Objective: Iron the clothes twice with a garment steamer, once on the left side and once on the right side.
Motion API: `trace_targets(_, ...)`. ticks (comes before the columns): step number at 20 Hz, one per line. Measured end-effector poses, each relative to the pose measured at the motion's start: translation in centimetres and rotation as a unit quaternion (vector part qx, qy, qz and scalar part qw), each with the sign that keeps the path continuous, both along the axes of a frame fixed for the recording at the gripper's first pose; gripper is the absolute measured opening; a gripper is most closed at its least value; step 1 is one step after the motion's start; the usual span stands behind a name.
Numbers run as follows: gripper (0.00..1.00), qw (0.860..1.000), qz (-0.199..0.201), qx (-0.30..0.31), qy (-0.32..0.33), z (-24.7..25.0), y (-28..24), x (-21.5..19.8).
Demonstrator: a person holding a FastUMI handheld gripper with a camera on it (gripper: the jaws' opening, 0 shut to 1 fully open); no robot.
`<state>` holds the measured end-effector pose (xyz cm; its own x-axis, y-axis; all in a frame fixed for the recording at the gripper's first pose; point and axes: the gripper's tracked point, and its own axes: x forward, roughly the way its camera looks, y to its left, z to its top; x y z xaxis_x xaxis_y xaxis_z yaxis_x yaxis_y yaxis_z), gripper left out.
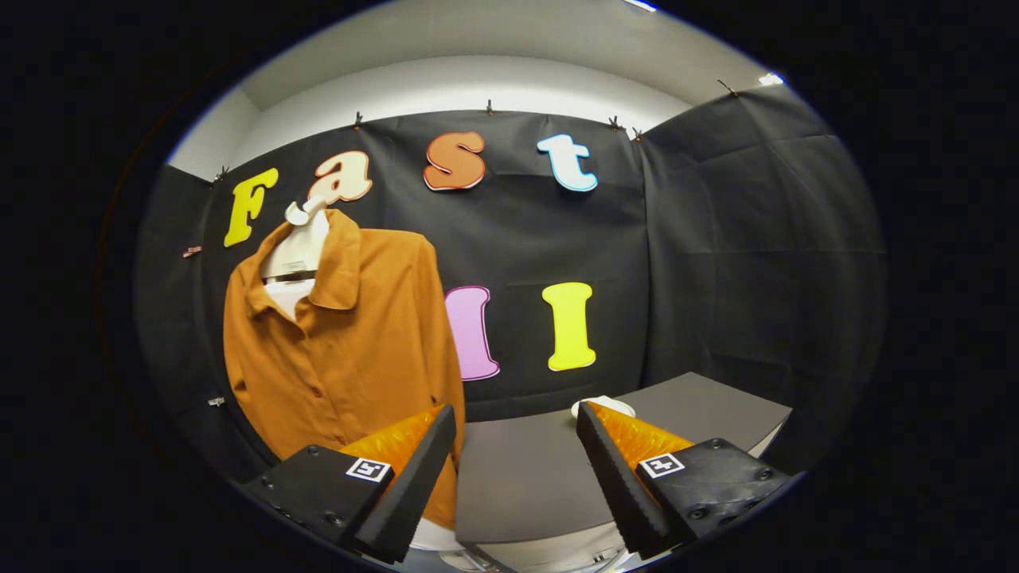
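The orange shirt [350, 334] hangs on a white hanger [301, 239] against the booth wall, just beyond the left finger. A dark table [541, 469] spreads ahead. The gripper [516, 434] gapes wide, holding nothing. A white object [603, 406], too hidden to identify, peeks out behind the right fingertip.

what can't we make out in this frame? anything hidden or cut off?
- White object on the dark table: gripper view, mostly hidden behind the right finger; can't tell if it is the steamer.
- Orange shirt: hem hidden behind the left finger.
- Hanger: lower part covered by the shirt collar.
- Gripper: fingers apart, nothing between them.
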<state>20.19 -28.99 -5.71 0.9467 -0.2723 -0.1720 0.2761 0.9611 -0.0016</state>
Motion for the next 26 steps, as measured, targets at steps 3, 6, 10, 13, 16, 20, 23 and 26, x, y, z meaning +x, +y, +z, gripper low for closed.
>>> trace_targets(3,0.98,1.000,-0.014,0.012,0.023,-1.6,-4.2,2.0)
trace_targets(6,0.97,0.998,-0.025,0.023,0.046,-3.5,-7.6,3.4)
trace_targets(10,0.98,0.994,-0.037,0.048,0.096,-6.8,-11.0,5.2)
trace_targets(13,0.97,0.987,-0.049,0.070,0.138,-9.4,-13.3,5.7)
trace_targets(16,0.97,0.979,-0.057,0.084,0.175,-11.4,-14.3,6.3)
trace_targets(20,0.96,0.966,-0.072,0.095,0.231,-13.9,-15.7,6.0)
trace_targets(23,0.95,0.956,-0.083,0.102,0.262,-15.2,-16.5,6.2)
trace_targets(26,0.94,0.947,-0.094,0.106,0.287,-15.9,-16.8,6.4)
